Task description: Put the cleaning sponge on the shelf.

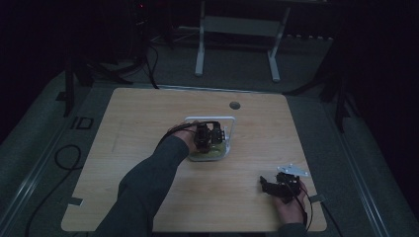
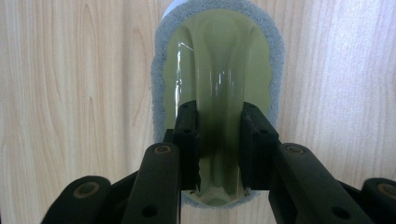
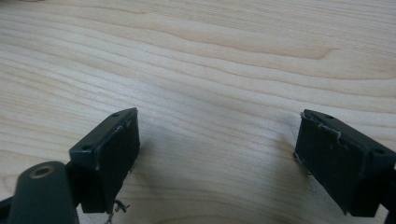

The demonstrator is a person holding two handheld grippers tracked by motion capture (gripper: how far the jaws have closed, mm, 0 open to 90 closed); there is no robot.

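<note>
Scrubber (image 2: 217, 70): one item, olive-green moulded handle ridge on a grey foam pad, lying flat on the wooden table (image 1: 148, 113) near its middle, beside a white wire frame (image 1: 232, 129) that stood just behind it in the high view. My left gripper (image 2: 218, 140) pointed straight down on it, its jaws clenched on the narrow ridge of the handle, one pad on each side. My right gripper (image 3: 215, 154) rested well apart, near the table's front right corner, jaws released and spread wide over bare wood grain, nothing between them. Surroundings: dim room, grey floor, white stand legs (image 1: 200, 49) beyond the table.
</note>
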